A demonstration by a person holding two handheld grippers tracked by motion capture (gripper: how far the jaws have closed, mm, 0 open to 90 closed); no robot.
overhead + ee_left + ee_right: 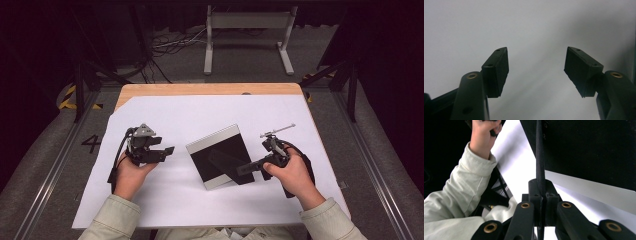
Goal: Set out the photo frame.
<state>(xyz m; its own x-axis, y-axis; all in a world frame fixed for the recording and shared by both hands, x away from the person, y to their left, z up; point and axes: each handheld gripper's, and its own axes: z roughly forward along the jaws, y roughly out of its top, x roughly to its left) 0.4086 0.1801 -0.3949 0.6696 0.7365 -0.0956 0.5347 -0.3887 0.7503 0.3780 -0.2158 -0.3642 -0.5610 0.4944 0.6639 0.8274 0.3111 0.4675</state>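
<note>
I'm clamping my right gripper (248, 167) on the black fold-out stand (226, 163) of the silver-edged picture frame (216, 156), mid-table; left gripper (167, 149) idling open. Next: swing stand outward.

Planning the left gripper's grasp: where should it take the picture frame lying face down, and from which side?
Take the picture frame by its silver border at the left edge, coming in level from the left where the left gripper waits open. The frame lies flat, back up, so only the thin rim offers opposing faces. The right gripper is already shut on the back stand, so that side is probably taken.
</note>
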